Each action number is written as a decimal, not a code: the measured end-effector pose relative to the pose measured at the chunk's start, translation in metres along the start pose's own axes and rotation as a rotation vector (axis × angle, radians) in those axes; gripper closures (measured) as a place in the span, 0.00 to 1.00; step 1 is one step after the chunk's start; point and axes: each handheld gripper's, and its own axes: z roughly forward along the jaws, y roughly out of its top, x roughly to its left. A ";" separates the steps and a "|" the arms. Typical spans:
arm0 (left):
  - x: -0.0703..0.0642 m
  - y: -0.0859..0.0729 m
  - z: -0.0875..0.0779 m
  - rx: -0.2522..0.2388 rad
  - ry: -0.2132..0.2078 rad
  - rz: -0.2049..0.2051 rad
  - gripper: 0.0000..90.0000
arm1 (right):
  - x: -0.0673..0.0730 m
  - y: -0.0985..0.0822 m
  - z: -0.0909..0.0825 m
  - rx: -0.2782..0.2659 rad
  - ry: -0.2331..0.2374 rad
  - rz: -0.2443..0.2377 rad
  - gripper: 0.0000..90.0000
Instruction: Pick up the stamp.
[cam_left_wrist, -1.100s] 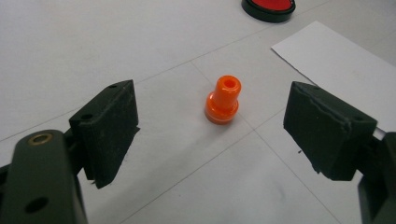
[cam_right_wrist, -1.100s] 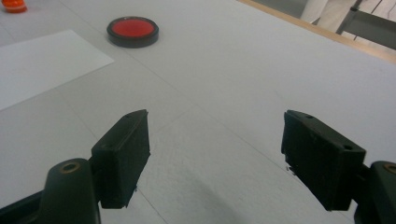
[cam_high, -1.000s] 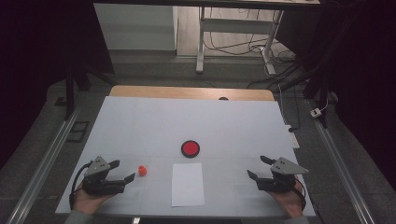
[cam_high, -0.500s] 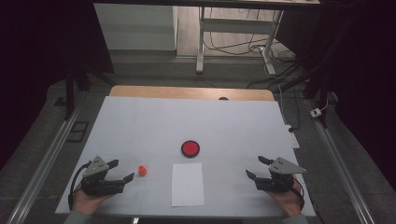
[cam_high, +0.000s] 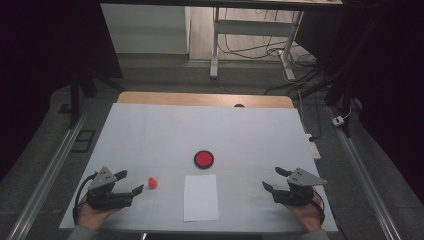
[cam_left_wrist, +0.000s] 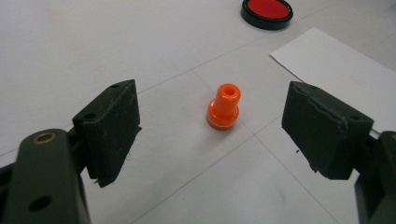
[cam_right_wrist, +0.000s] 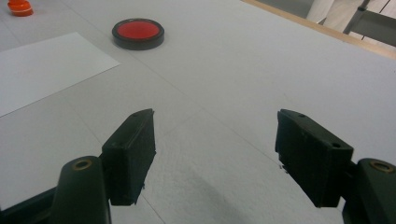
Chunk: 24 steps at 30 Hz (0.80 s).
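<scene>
Orange plastic peg, upright on the white tabletop, hollow end up, just ahead of the left claw and between the lines of its two jaws, touching neither. Left claw released, jaws spread wide, low over the tabletop at the near left corner. Same peg in the high view, just right of that claw's tips. White paper sheet flat beside the peg, near the front edge. Round red disc in a black rim farther back, beyond the sheet. Right claw released too, jaws wide apart with nothing between them, at the near right, well apart from the peg.
</scene>
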 end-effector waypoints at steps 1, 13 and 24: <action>0.000 0.001 0.000 -0.003 -0.002 -0.002 0.22 | 0.001 0.000 0.000 -0.006 0.004 0.001 0.32; -0.004 0.013 0.007 -0.009 -0.019 0.022 0.22 | 0.008 0.002 0.000 -0.003 0.009 -0.014 0.32; -0.009 0.019 0.019 0.011 -0.048 0.038 0.22 | 0.009 0.002 0.002 0.005 0.020 -0.012 0.32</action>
